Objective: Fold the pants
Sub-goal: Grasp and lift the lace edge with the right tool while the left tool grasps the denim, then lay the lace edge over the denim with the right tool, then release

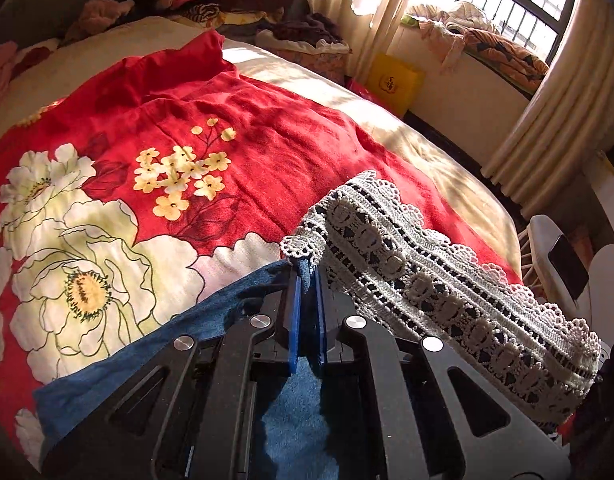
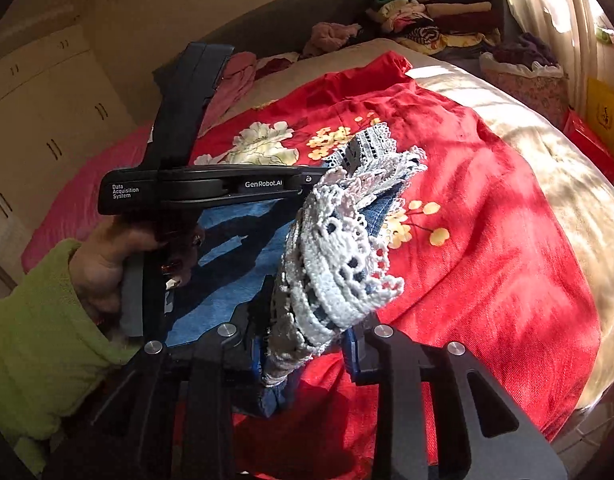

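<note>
pants (image 1: 447,280) lace hem stretches rightward from the left gripper (image 1: 307,276).
</note>
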Tool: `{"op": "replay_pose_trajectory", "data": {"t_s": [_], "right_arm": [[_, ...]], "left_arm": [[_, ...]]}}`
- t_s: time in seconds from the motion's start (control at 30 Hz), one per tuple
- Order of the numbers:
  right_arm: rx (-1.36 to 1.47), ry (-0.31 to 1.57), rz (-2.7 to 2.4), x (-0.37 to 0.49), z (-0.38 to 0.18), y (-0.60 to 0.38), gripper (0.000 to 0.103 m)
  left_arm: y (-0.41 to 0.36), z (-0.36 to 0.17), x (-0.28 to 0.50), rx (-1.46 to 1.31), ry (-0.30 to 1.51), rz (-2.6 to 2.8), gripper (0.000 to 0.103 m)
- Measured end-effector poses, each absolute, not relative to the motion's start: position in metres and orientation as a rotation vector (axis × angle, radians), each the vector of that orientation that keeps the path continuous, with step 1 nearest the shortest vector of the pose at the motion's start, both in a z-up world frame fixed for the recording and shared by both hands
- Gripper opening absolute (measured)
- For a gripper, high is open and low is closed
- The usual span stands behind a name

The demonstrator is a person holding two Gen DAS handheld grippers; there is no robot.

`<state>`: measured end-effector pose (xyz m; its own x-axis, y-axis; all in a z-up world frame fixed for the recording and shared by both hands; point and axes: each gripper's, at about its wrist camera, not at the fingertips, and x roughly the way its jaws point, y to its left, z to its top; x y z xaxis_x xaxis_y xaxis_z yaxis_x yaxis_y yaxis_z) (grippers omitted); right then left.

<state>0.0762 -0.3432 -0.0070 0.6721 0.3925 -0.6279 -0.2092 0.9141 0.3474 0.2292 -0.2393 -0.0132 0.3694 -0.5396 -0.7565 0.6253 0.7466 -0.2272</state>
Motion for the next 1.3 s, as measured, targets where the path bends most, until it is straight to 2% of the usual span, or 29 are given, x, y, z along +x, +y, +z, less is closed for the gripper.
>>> {"op": "replay_pose_trajectory", "data": {"t_s": [0.2, 0.43, 0.5, 0.53, 0.7, 0.8, 0.83, 0.9, 1.1, 1.3], "right_arm": [[0.168, 0.739, 0.417, 0.077, 0.015, -0.300, 0.028], [-0.096, 0.759, 0.515, 0.085, 0.024, -0.213, 0.028], [-0.206, 0.772, 0.541, 0.083, 0.016, -0.183, 0.028], [-0.256, 0.789, 0.549, 0.082, 0.009, -0.169, 0.028], [-0.413, 0.865, 0.609, 0.069, -0.031, -0.119, 0.030], [-0.452, 0.880, 0.641, 0.057, -0.044, -0.104, 0.037], [-0.445, 0.879, 0.655, 0.054, -0.044, -0.103, 0.046], [-0.403, 0.871, 0.699, 0.046, -0.038, -0.107, 0.054], [-0.156, 0.832, 0.651, 0.054, -0.001, -0.162, 0.055], [0.162, 0.886, 0.477, 0.112, 0.001, -0.220, 0.057]], "left_arm": [[-0.191, 0.011, 0.219, 0.035, 0.877, -0.707, 0.001], [-0.116, 0.001, 0.212, -0.062, 0.906, -0.593, 0.004], [-0.088, -0.002, 0.205, -0.093, 0.917, -0.564, 0.023], [-0.074, -0.002, 0.201, -0.106, 0.916, -0.543, 0.026], [-0.003, 0.002, 0.174, -0.223, 0.901, -0.449, 0.033], [0.021, 0.002, 0.154, -0.280, 0.887, -0.438, 0.038], [0.024, 0.001, 0.148, -0.285, 0.887, -0.438, 0.039], [0.028, -0.002, 0.137, -0.303, 0.892, -0.436, 0.042], [0.022, -0.008, 0.105, -0.324, 0.915, -0.481, 0.048], [0.007, -0.018, 0.082, -0.321, 0.977, -0.537, 0.055]]}}
